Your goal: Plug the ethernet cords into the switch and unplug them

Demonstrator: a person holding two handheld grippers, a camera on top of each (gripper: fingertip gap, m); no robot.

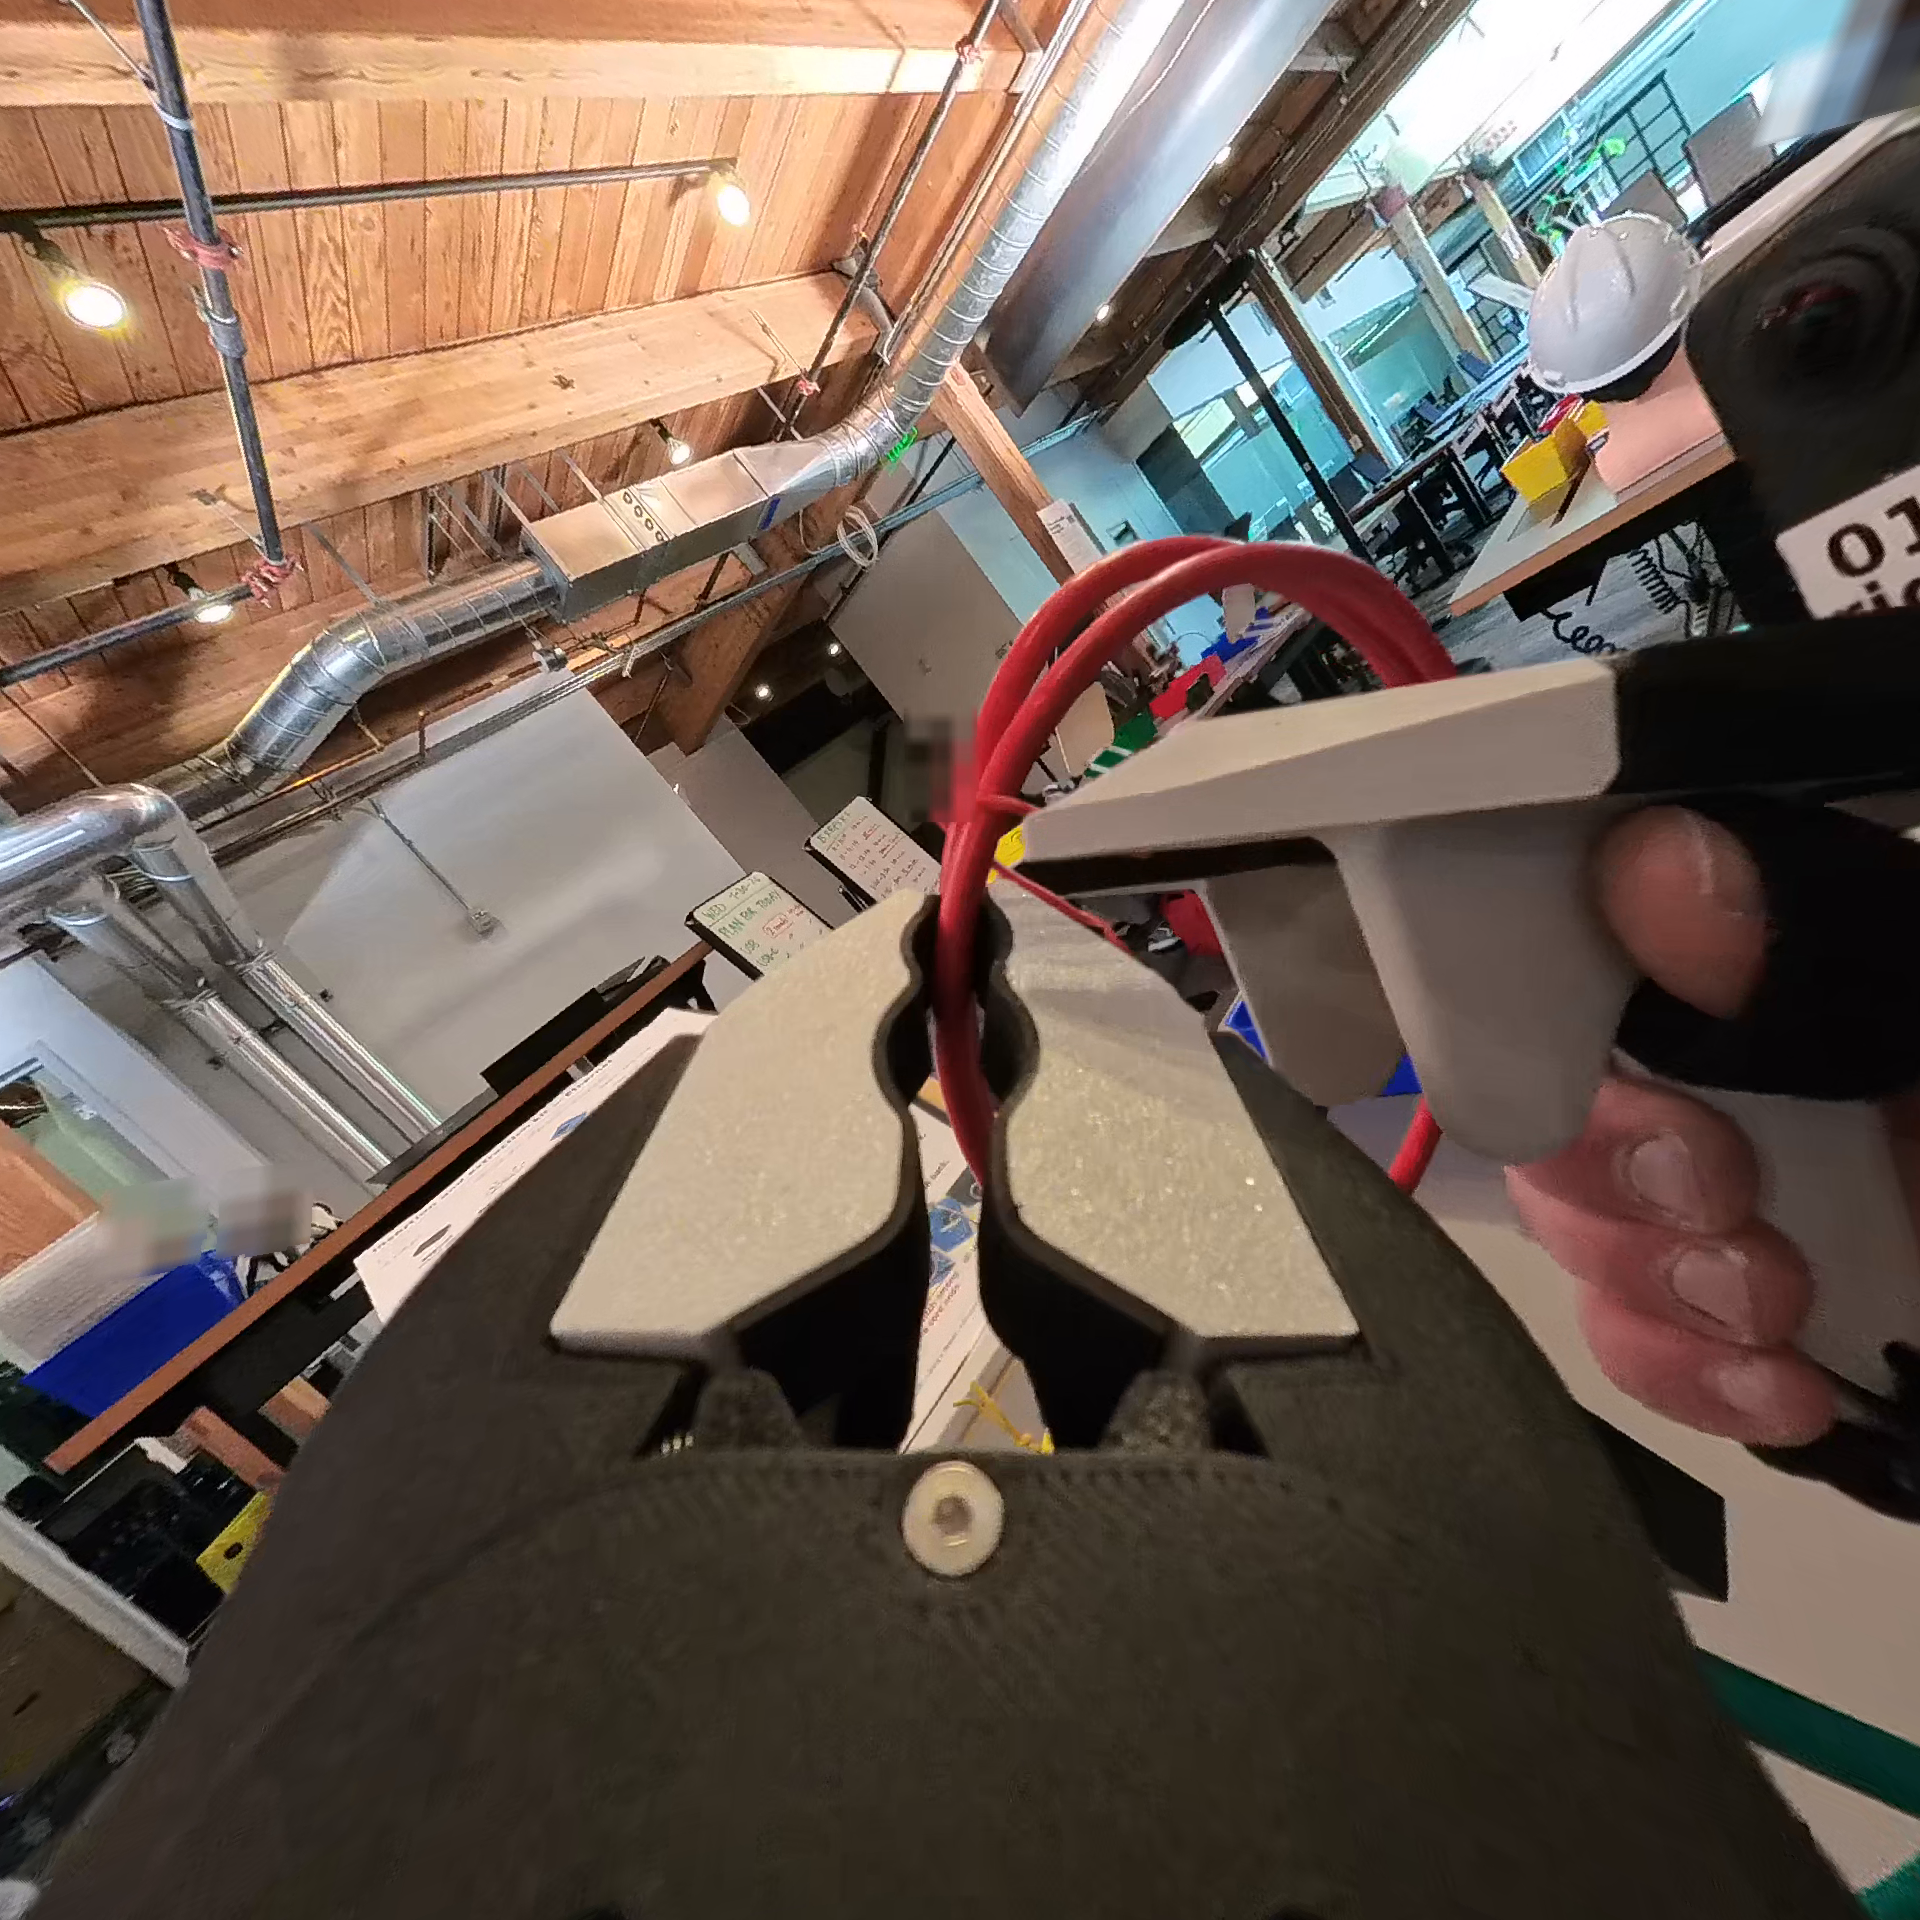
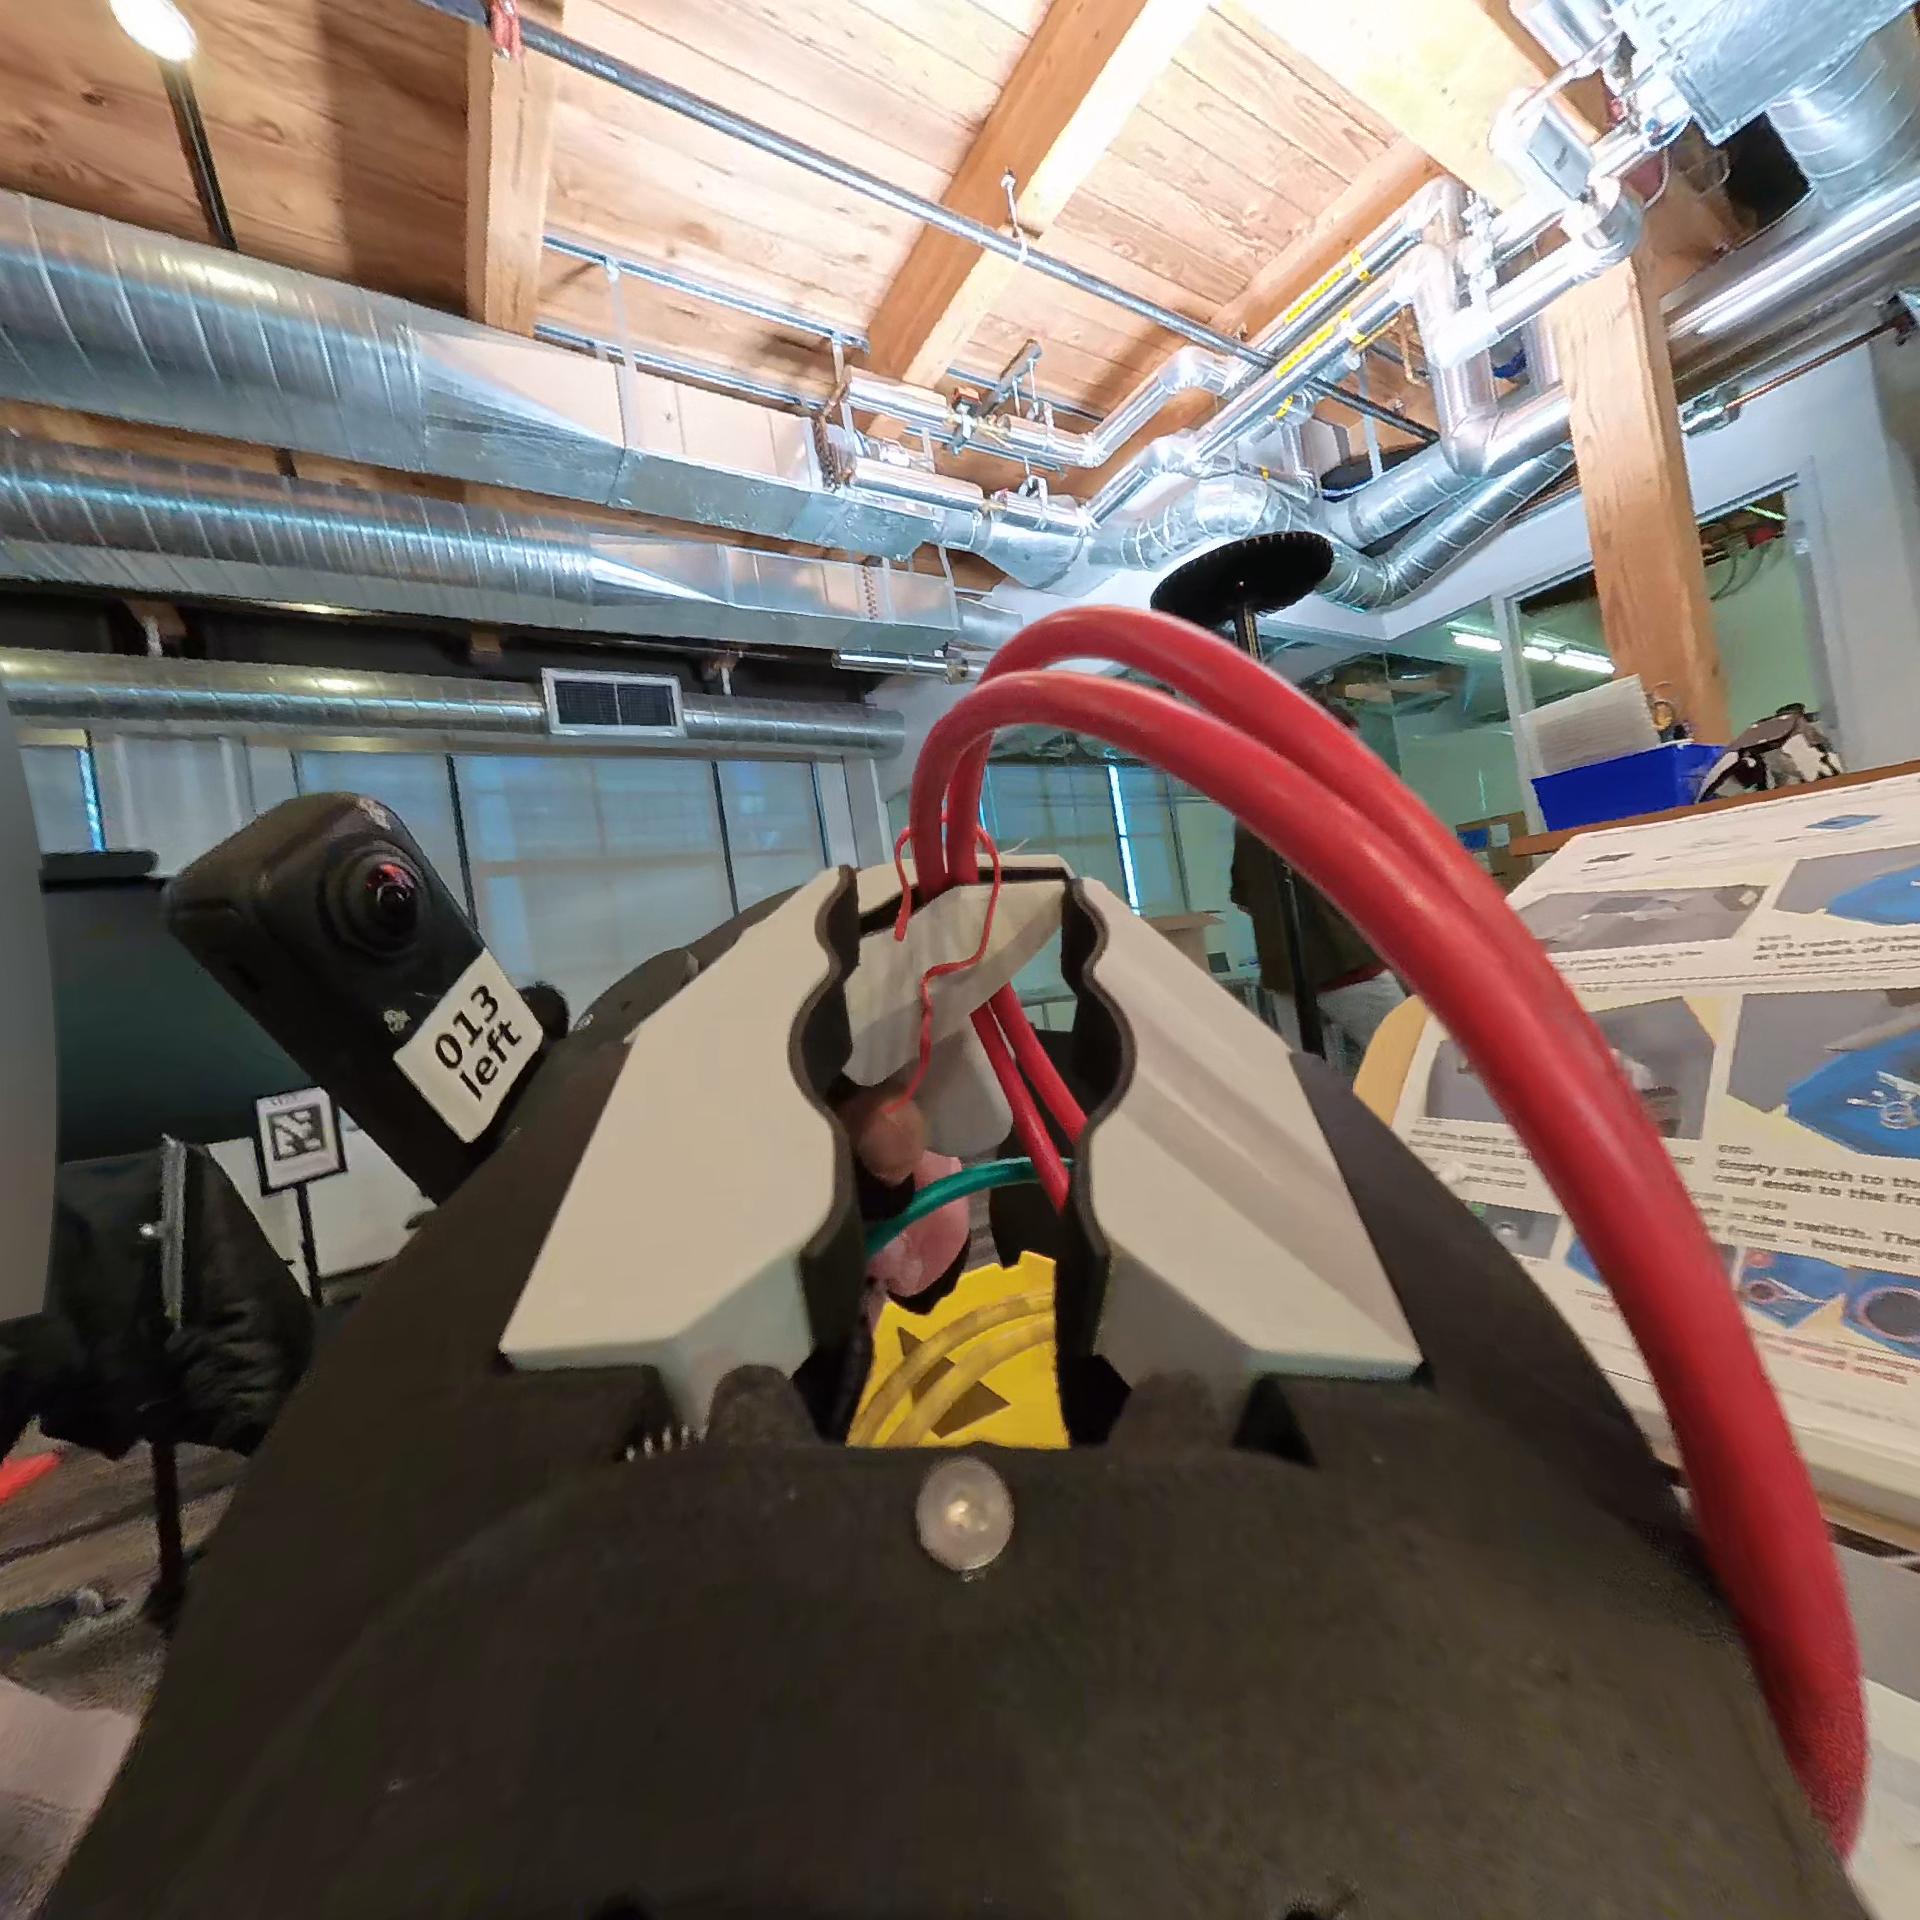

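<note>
Left gripper (image 1: 958,935) pinches looped red cord (image 1: 1049,665), strands running upright.

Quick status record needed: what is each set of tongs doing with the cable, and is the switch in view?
left tongs: shut on the looped red ethernet cord
right tongs: open, jaws on either side of the left tongs' tip and the cord; no contact visible
thin red twist tie: hanging loose at the cord bundle
cord loops: arching above both tongs
switch: not in view
yellow cord: coiled below the right tongs
</note>
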